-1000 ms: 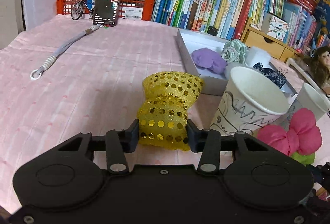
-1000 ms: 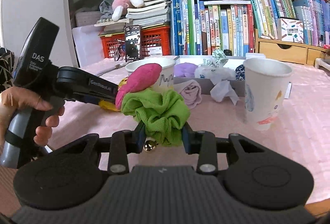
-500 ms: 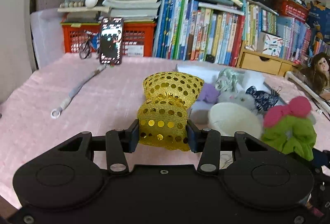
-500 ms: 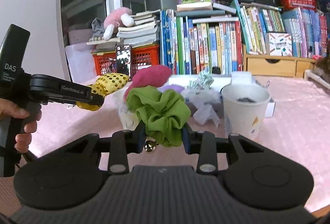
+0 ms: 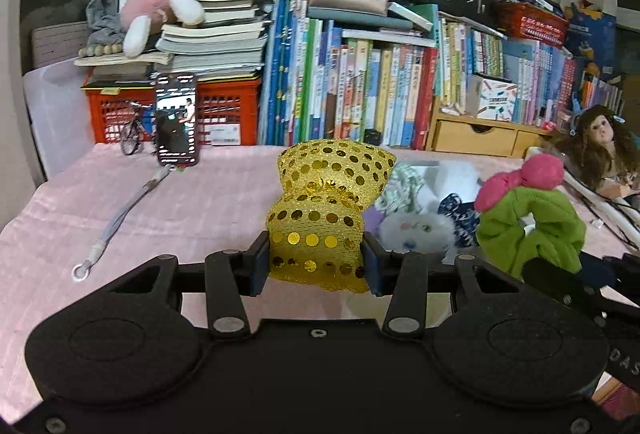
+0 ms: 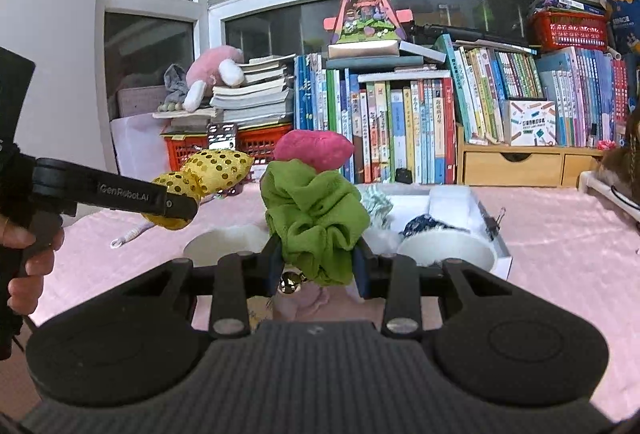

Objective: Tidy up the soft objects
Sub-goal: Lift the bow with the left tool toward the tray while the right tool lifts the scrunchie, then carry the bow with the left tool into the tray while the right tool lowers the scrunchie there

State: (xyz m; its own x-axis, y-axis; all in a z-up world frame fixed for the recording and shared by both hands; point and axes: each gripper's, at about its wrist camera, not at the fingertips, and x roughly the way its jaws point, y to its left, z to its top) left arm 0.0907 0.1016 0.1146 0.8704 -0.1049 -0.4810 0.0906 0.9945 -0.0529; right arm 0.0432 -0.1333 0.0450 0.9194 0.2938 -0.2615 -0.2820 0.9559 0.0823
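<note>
Gold sequin bow (image 5: 320,230) clamped between the left gripper (image 5: 316,262) pads

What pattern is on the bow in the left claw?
Yellow mesh with shiny gold sequin dots; the bow shows best in the left wrist view.

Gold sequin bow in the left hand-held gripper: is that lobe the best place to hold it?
Probably not. The left hand-held gripper squeezes the near lobe of the gold sequin bow, leaving the far lobe sticking out. The cinched knot between the lobes is the narrowest part; coming from the side across it should hold more securely.
</note>
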